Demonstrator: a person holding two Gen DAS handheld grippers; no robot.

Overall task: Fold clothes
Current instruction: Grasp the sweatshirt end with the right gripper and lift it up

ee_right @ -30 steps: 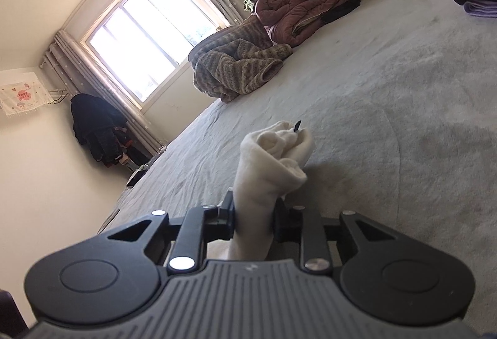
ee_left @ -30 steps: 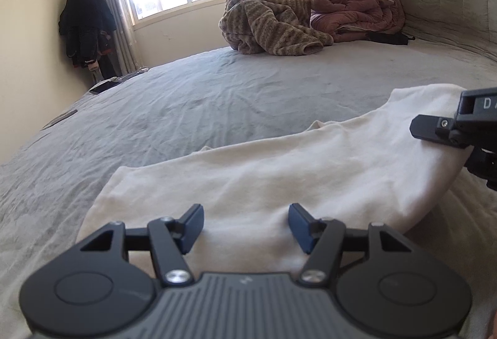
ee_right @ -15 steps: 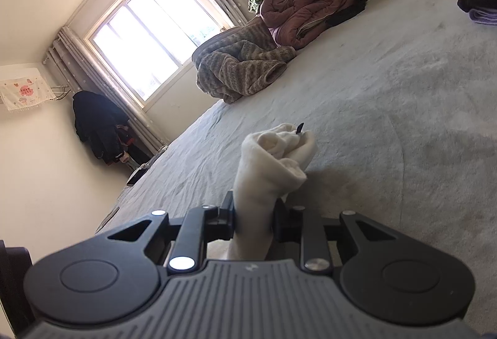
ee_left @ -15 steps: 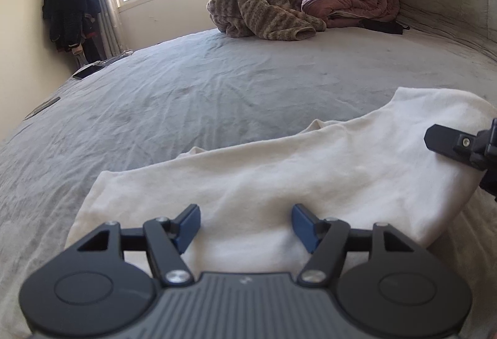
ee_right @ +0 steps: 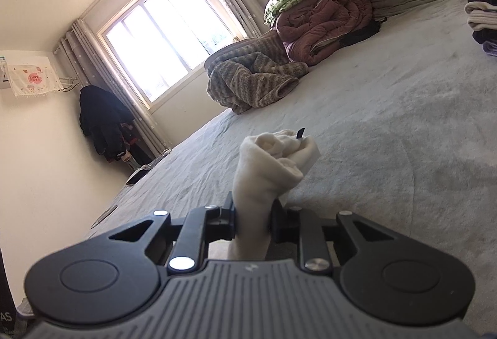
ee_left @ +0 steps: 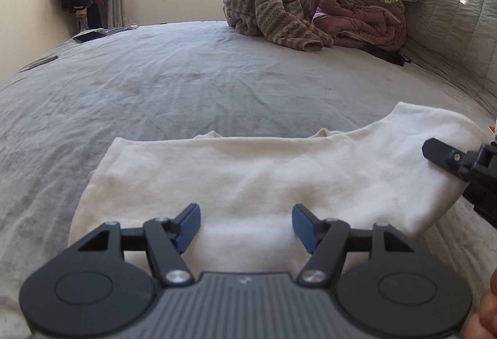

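the left gripper (ee_left: 245, 222) hangs over the near edge of a cream garment (ee_left: 248, 180), its blue-tipped fingers (ee_left: 188, 222) spread wide with nothing between them. the garment lies flat on the grey bedspread (ee_left: 186, 84) straight ahead of this tool and runs off to its right, where that end lifts off the bed. there the right gripper (ee_left: 447, 157) comes in from the side, pressed against the raised cloth.

from the right gripper's (ee_right: 253, 219) own camera, its fingers are clamped tight on a bunched fold of the cream garment (ee_right: 267, 165), which stands up between them and curls over just ahead. a small dark tag (ee_right: 300, 133) pokes out of the top of the bunch.

far ahead of both tools, a brown striped blanket (ee_left: 273, 19) sits crumpled beside a stack of folded quilts (ee_left: 357, 12), below the window (ee_right: 164, 40).
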